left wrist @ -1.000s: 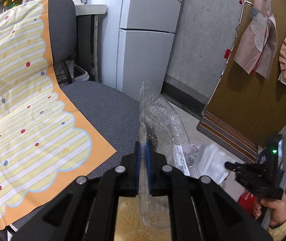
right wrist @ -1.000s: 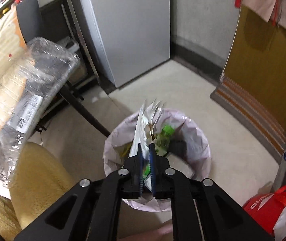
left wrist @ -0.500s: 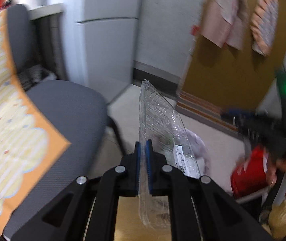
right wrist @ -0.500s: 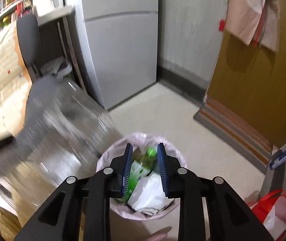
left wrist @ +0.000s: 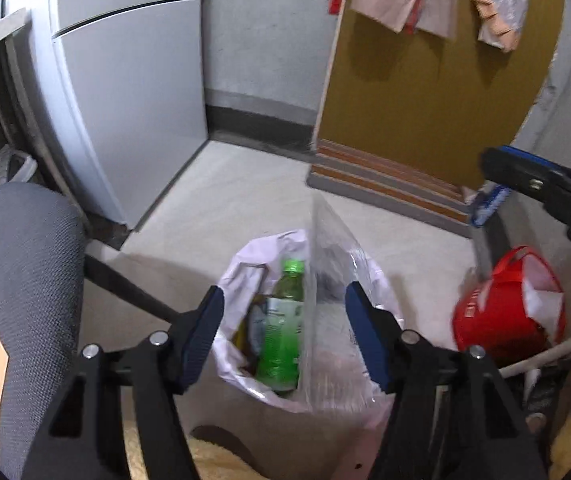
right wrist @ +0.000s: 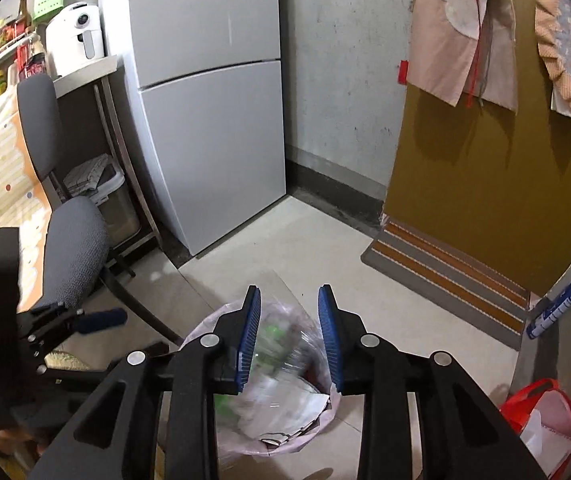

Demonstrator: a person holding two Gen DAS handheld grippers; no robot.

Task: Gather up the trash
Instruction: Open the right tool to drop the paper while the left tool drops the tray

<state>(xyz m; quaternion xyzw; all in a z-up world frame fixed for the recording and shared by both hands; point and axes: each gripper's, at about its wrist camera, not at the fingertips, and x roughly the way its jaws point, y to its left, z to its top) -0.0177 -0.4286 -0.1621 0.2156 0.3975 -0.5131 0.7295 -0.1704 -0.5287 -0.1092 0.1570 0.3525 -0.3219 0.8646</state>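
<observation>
A grey office chair (left wrist: 25, 280) is standing beside the lined trash bin (left wrist: 237, 264). The clear plastic container (left wrist: 333, 320) is hanging edge-up, long axis pointing away, over the bin between the opening left claw (left wrist: 283, 332), untouched. The empty right claw (right wrist: 289, 340) is opening too.

The lined bin (left wrist: 241, 264) stands on the floor (left wrist: 221, 208), right of the chair (left wrist: 25, 264) and before the fridge (left wrist: 125, 100). A bottle (left wrist: 283, 332) lies in it (beside a clear plastic container (left wrist: 329, 320), tipped into the opening). A bag (left wrist: 505, 300) sits to the right, a doormat (left wrist: 385, 184) behind.
</observation>
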